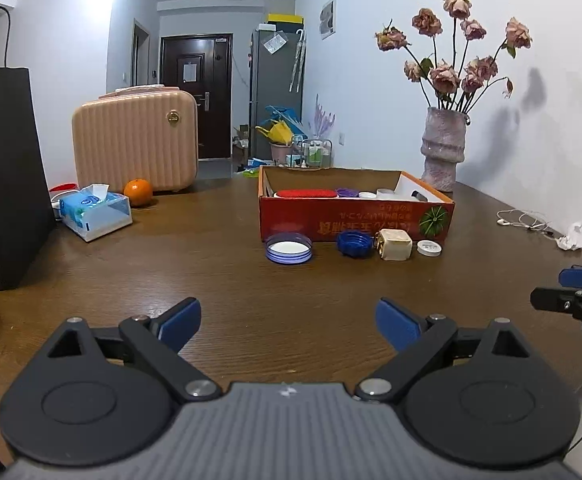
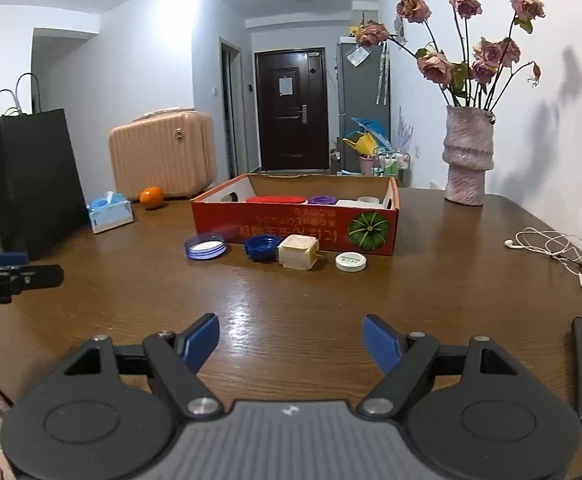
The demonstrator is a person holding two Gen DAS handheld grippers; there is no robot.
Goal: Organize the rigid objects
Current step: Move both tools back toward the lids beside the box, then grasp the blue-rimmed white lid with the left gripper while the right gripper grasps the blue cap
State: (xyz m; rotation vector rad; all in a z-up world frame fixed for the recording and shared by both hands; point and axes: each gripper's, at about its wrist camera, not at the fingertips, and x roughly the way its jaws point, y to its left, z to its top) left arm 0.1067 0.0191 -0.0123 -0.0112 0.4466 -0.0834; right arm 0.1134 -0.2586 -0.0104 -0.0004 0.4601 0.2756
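Both the left gripper [image 1: 288, 322] and right gripper [image 2: 291, 342] gape empty, well short of four small items lined along the red cardboard box [image 2: 291, 226] mid-desk, the cream plastic cube [image 2: 298, 252] dead ahead of the right one.

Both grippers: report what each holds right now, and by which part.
Nothing is held. The left gripper and right gripper both stand open over bare table, with nothing between their fingers.

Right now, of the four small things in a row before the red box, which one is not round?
The cream cube, third from the left in the right wrist view. It has flat square sides; the clear-blue lid, dark blue cap and white disc are round.
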